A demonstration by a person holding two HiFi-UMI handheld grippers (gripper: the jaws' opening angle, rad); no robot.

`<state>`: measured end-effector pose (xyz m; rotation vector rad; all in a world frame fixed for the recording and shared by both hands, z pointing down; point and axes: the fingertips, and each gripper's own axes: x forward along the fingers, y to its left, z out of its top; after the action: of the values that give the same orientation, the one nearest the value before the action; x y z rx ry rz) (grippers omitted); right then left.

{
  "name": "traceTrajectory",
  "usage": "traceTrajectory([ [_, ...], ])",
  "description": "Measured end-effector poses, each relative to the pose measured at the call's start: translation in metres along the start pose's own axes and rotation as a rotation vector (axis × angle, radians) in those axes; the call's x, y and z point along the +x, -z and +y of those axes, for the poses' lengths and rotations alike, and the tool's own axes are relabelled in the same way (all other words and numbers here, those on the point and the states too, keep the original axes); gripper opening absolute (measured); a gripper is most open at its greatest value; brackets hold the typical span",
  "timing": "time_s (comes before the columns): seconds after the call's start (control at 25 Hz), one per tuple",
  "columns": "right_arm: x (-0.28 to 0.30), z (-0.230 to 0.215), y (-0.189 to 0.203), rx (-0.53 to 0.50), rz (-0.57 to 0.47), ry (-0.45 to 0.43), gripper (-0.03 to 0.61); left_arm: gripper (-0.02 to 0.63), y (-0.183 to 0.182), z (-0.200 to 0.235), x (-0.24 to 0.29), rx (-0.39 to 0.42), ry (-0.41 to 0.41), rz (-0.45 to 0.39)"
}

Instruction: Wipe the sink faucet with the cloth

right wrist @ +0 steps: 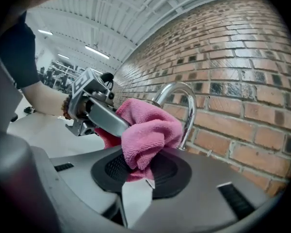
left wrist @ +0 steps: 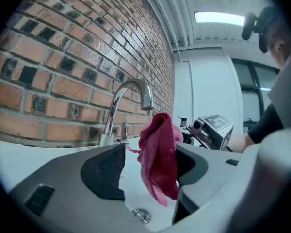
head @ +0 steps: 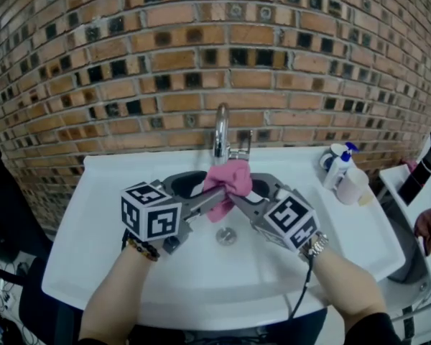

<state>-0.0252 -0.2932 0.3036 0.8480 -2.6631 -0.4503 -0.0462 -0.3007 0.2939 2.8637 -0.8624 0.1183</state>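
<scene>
Right gripper view: right tongs are pinching the cloth tight. The left tongs are gaping wide, cloth hanging between them ungripped, above the sink. Just behind, the faucet is standing. Risk: rubbing on one shallow pinch may be pulling the cloth free.

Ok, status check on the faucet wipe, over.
Right gripper shut on cloth. Left gripper open, cloth hanging between its fingers. Cloth up in front of faucet, contact unclear. Bottles off right, clear of it.
</scene>
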Motion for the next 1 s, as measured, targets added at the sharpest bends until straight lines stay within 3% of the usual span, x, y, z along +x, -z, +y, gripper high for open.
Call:
traceTrajectory([
  [0.16,-0.01,0.016,-0.009,-0.057,-0.029,-0.072,0.097,0.25,0.0,-0.018,-0.004,-0.032,0.12,0.007],
  [0.36,-0.01,0.03,-0.015,-0.166,-0.002,-0.068,0.098,0.242,0.006,-0.027,-0.014,-0.05,0.169,0.029],
  [0.52,-0.008,0.035,-0.018,-0.232,0.009,-0.03,0.098,0.135,0.008,-0.037,-0.019,-0.05,0.199,0.054],
  [0.76,-0.004,0.037,-0.028,-0.304,0.001,0.049,0.112,0.069,-0.001,-0.038,-0.029,-0.005,0.167,0.047],
  [1.0,-0.005,0.031,-0.046,-0.242,-0.064,0.116,0.146,0.048,-0.02,-0.037,-0.041,0.064,0.093,-0.019],
])
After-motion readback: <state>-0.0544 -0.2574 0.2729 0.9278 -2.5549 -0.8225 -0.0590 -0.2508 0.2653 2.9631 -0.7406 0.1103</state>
